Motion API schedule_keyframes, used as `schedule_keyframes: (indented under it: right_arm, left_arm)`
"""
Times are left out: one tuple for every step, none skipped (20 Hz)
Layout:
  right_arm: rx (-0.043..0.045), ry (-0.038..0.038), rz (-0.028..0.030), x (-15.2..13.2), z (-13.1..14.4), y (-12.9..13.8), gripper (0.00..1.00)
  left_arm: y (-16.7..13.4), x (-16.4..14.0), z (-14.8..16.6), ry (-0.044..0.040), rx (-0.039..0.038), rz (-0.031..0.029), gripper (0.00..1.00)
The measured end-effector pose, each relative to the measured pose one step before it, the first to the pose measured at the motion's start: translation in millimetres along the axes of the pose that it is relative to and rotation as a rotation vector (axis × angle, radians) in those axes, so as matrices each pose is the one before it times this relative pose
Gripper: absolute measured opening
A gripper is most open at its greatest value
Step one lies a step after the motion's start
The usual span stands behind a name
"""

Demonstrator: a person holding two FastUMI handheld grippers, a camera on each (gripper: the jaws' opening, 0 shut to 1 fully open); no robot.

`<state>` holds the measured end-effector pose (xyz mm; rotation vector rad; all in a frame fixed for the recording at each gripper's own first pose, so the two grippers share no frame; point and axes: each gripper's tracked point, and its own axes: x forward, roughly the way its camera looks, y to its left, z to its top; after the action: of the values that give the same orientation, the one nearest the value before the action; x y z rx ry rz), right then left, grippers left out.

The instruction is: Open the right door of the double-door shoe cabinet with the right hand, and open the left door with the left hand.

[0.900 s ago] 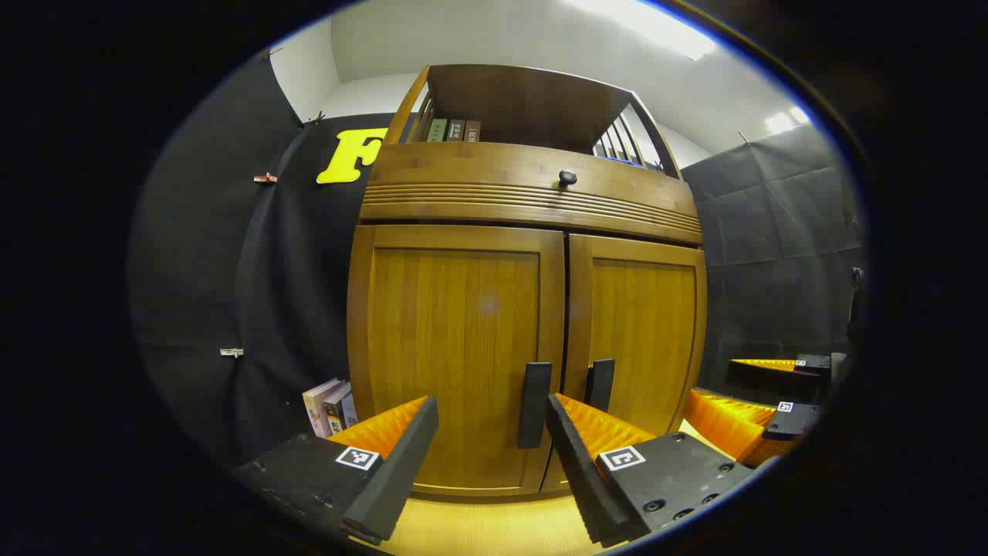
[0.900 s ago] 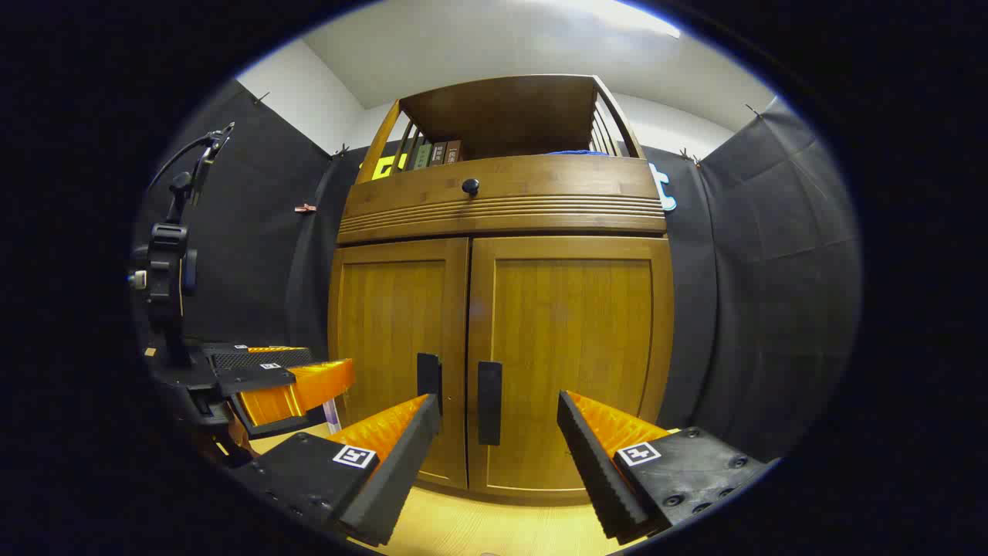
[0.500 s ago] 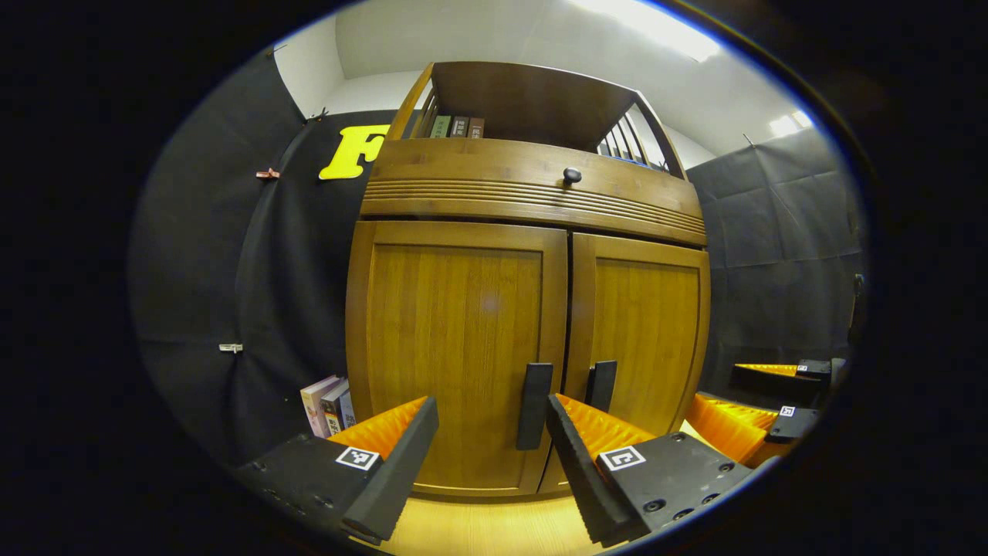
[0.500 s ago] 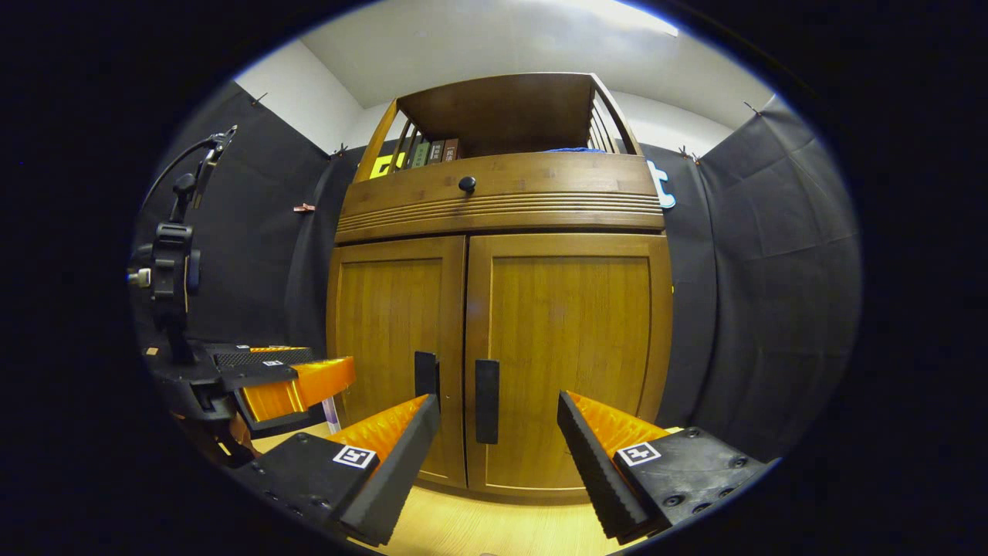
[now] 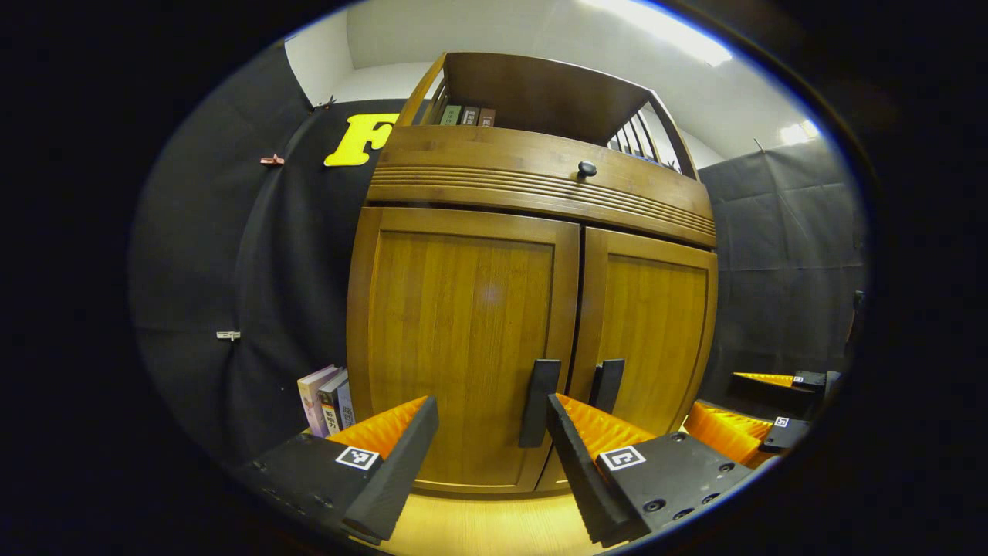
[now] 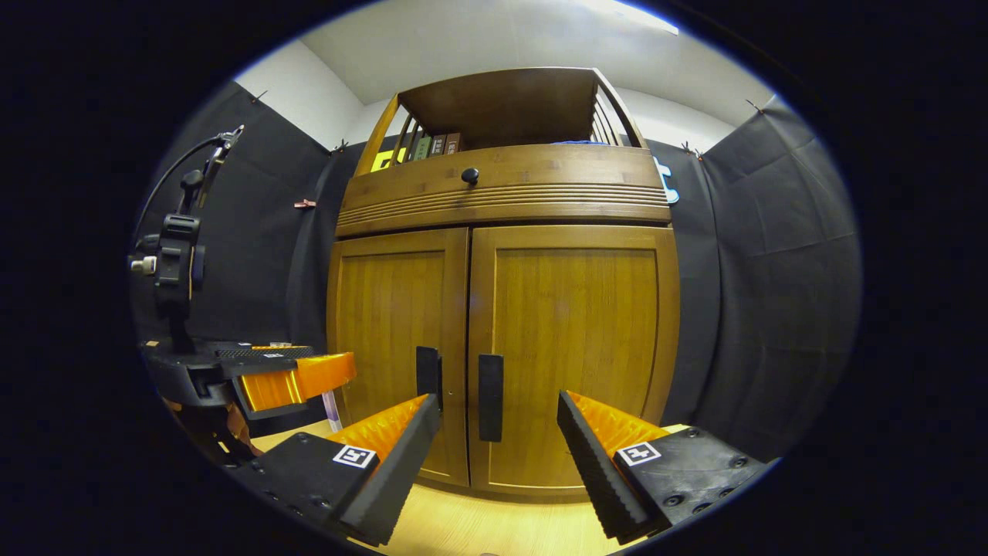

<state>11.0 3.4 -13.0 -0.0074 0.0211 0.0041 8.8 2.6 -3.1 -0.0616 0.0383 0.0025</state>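
The double-door shoe cabinet stood closed on the pale wooden floor, and every place below is given from it. Its two doors met at a central seam, and a dark, upright bar handle sat on each side of that seam, low on the doors. The right gripper was held in front of the cabinet's lower middle with its fingers spread wide and nothing between them; the right door's handle lay straight ahead, just above and between the fingertips, its long axis vertical, so the gap already framed it from either side. The right door was fully shut. The left gripper was also spread and empty, in front of the left door; the left door's handle showed just beside its inner finger rather than centred in the gap. From the right gripper view the left gripper sat off the cabinet's left front corner. Neither gripper touched a handle. The right one looked better lined up, and the task starts with that door: a straight advance should bring the fingers around the bar before closing and pulling outward. A few books leaned beside the cabinet's left flank.
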Motion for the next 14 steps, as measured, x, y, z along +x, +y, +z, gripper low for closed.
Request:
schedule_keyframes:
  right_arm:
    - [-0.00294,0.00207,-0.00042,0.89,-1.21,1.31,0.97]
    - [-0.00157,0.00268,0.00091,0.52,-1.04,0.76,0.97]
    - [-0.00092,0.00221,0.00017,0.15,-0.82,0.31,0.97]
    - [-0.00096,0.00152,-0.00061,0.99,-0.89,0.48,0.98]
    - [-0.0017,0.00107,-0.00092,-0.43,-0.26,-0.32,0.98]
    - [-0.00138,0.0011,-0.00177,0.37,-0.22,0.39,0.99]
    - [0.00013,0.0001,-0.00068,1.14,-0.97,0.37,0.98]
    - [0.0015,0.00008,0.00006,0.31,-0.27,0.74,0.99]
    - [0.00177,-0.00128,-0.00086,0.45,0.79,0.04,0.99]
    - [0.00103,-0.00119,-0.00176,1.11,0.81,0.42,0.98]
    - [-0.0006,-0.0003,-0.00152,1.52,-0.73,0.44,0.98]
    - [-0.00179,0.0005,-0.00301,1.35,-0.95,0.08,0.99]
    - [-0.00374,0.00056,-0.00346,2.0,-0.14,0.36,0.97]
    - [-0.00147,0.00078,-0.00324,0.67,-0.82,-0.36,0.97]
  left_arm:
    - [0.17,-0.42,0.9,-0.00188,-0.00084,-0.00009,0.88]
    - [-0.16,0.03,0.11,-0.00116,-0.00071,-0.00056,0.88]
    - [-0.05,-0.43,1.15,-0.00161,-0.00047,-0.00205,0.88]
    - [0.16,-0.12,-0.02,-0.00179,-0.00154,-0.00156,0.88]
    - [-0.4,-0.25,0.68,-0.00141,-0.0017,-0.00255,0.88]
    - [0.07,-0.19,0.04,-0.00123,0.00001,-0.00149,0.84]
    - [-0.02,0.12,0.81,-0.00173,0.00221,-0.00143,0.84]
    - [0.0,-0.34,-0.31,-0.00083,0.0041,-0.0006,0.84]
    - [0.41,-0.15,0.49,-0.0018,0.00398,-0.00177,0.84]
    - [-0.23,-0.01,-0.52,-0.00067,0.00443,-0.00293,0.88]
    - [-0.04,0.05,0.04,0.00027,0.00391,-0.00378,0.88]
    - [-0.28,0.02,-0.34,0.00068,0.00408,-0.00472,0.84]
    - [0.41,0.05,0.17,0.00016,0.00211,-0.00097,0.88]
    - [-0.37,-0.29,-0.59,-0.00192,-0.00023,-0.00095,0.88]
